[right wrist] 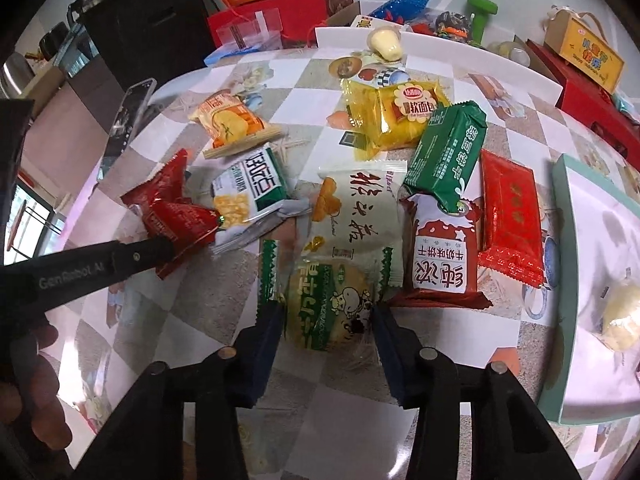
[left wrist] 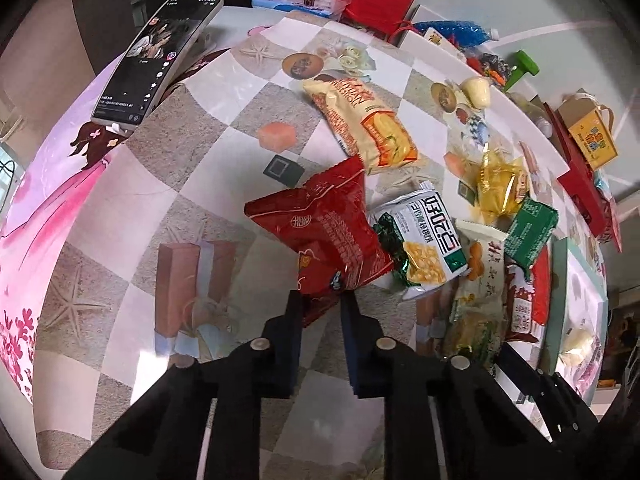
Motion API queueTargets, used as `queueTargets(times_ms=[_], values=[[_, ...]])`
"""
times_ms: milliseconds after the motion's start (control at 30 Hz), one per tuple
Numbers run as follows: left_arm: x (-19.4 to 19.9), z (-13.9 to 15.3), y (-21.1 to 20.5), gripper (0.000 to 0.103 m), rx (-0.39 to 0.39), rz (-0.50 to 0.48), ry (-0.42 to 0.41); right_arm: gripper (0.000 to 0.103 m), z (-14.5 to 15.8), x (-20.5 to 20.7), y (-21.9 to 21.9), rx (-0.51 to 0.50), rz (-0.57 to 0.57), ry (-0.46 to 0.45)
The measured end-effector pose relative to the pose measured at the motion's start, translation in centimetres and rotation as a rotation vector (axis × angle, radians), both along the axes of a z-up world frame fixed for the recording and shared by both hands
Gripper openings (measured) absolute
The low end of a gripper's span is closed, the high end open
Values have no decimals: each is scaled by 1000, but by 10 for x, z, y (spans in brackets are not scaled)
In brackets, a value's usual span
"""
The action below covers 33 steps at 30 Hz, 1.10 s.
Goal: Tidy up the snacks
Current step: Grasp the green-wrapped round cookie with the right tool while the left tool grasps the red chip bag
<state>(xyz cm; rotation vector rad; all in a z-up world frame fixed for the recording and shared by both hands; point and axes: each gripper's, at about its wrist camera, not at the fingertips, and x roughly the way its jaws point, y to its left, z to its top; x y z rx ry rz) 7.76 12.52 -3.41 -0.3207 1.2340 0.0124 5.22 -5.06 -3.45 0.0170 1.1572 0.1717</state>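
Both grippers tip steeply down over the checked tablecloth (left wrist: 132, 216). The left gripper (left wrist: 320, 300) has its two dark fingers drawn in tight on the near corner of the red snack packet (left wrist: 320, 236), pinching the crinkled foil; from the right wrist view the same tool comes in as a long black bar from the left edge, with a hand (right wrist: 36, 392) wrapped round its grip at the lower left. The red packet sits at the left end of the pile, its far side touching the white and green corn snack packet (left wrist: 424, 240). The right gripper (right wrist: 330, 316) straddles the round green and white cookie packet (right wrist: 328, 308), one finger against each side of the wrapper, which lies flat on the cloth; whether the pads actually press on it, I cannot tell. Just beyond it lies the pale packet with brush lettering (right wrist: 356, 208), and to its right the red and white biscuit packet (right wrist: 440, 252), tight alongside. Open cloth spreads to the left of the red packet, out toward the phone (left wrist: 156, 60) propped near the far left edge. To the right the room is tighter: a teal-edged tray (right wrist: 560, 280) stands close beside the pile, and a white tray rim (right wrist: 480, 56) closes off the far side.
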Motion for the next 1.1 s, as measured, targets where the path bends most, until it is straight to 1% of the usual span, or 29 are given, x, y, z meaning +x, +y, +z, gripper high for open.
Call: queueTargets(times_ms=[100, 267, 400, 467, 500, 533, 567, 600, 667, 700, 733, 800, 967, 1033, 1067, 1100], values=[[0, 2, -1, 14, -11, -7, -13, 49, 3, -3, -2, 7, -1, -9], [0, 1, 0, 13, -30, -8, -16, 48, 7, -3, -3, 17, -6, -20], [2, -8, 2, 13, -62, 11, 11, 48, 5, -2, -4, 15, -3, -9], [2, -11, 5, 19, -85, 28, 25, 48, 2, 0, -4, 18, -5, 2], [2, -11, 6, 30, -86, 33, 27, 48, 0, 1, -5, 21, -7, 7], [2, -10, 6, 44, -82, 38, 25, 48, 0, 1, -5, 23, -8, 10], [1, -9, 6, 50, -80, 41, 22, 48, 0, 1, -6, 25, -10, 11], [0, -6, 7, 55, -86, 40, 13, 48, 0, 1, -6, 28, -10, 12], [0, 0, 7, 56, -111, 35, -10, 48, 0, 1, -7, 30, -11, 13], [0, 3, 7, 60, -123, 35, -24, 49, 0, 1, -7, 32, -12, 13], [1, 5, 7, 68, -130, 39, -32, 49, -1, 2, -6, 35, -13, 15], [5, 7, 6, 70, -133, 46, -40, 49, -1, 2, -7, 37, -14, 15], [21, 3, 2, 71, -151, 68, -39, 53, -2, 3, -7, 49, -15, 16], [27, -1, 0, 70, -134, 84, -36, 58, -3, 4, -8, 64, -13, 20], [28, -3, 0, 70, -123, 92, -34, 64, -4, 5, -8, 74, -12, 21], [31, -6, 1, 70, -106, 102, -30, 67, -4, 5, -8, 74, -11, 21]])
